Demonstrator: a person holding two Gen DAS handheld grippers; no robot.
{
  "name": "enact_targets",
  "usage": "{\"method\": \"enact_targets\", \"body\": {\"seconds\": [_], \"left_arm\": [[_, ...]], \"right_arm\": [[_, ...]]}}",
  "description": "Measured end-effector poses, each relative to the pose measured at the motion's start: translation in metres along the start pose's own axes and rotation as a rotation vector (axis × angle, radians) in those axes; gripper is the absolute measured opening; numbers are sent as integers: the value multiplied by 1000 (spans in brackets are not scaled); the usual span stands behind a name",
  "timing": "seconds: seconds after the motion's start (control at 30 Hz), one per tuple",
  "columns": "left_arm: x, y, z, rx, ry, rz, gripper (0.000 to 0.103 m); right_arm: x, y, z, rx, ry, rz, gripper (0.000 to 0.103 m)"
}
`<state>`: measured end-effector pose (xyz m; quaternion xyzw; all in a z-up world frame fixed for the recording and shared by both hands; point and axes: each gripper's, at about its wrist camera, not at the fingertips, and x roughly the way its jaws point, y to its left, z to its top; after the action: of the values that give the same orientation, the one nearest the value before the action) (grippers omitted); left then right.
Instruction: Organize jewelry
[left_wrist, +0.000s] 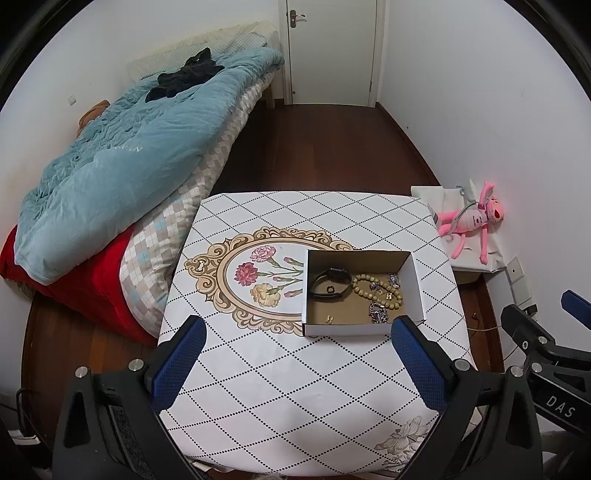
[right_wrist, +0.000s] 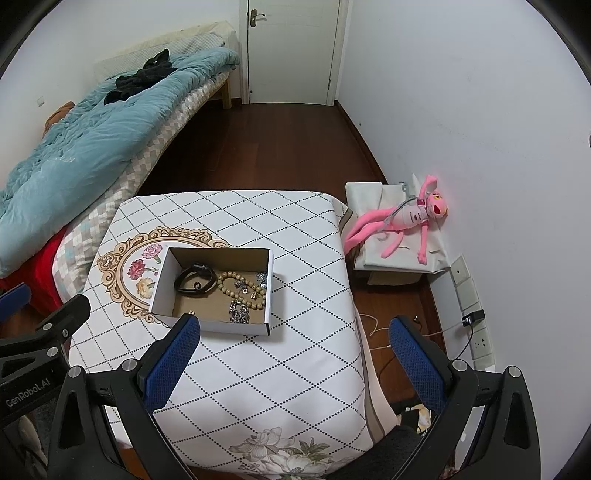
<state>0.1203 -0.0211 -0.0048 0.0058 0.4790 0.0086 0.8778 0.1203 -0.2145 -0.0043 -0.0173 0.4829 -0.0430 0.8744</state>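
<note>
A white cardboard box (left_wrist: 312, 291) (right_wrist: 271, 291) stands on the table with the diamond-pattern cloth (left_wrist: 280, 376) (right_wrist: 258, 369). In it lie a black watch (left_wrist: 330, 282) (right_wrist: 195, 280), a beaded bracelet (left_wrist: 376, 290) (right_wrist: 240, 291), silver pieces (left_wrist: 378, 312) (right_wrist: 240, 312) and a small gold earring (left_wrist: 330, 319). My left gripper (left_wrist: 299, 332) is open and empty above the table's near part, just short of the box. My right gripper (right_wrist: 295, 332) is open and empty, its left finger near the box's front wall. Each gripper shows at the edge of the other's view.
A bed with a teal quilt (left_wrist: 122, 147) (right_wrist: 92, 129) lies left of the table. A pink plush toy (left_wrist: 476, 221) (right_wrist: 402, 218) lies on a white-covered box at the right wall. Cables and sockets (right_wrist: 472, 321) sit low on that wall. A shut door (left_wrist: 332, 51) is at the back.
</note>
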Motion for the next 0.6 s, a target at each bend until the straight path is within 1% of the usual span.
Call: {"method": "enact_targets", "body": {"seconds": [0.6], "left_arm": [[-1, -1, 1, -2, 5, -6, 102]], "right_arm": [[-2, 0, 3, -5, 3, 2, 103]]}}
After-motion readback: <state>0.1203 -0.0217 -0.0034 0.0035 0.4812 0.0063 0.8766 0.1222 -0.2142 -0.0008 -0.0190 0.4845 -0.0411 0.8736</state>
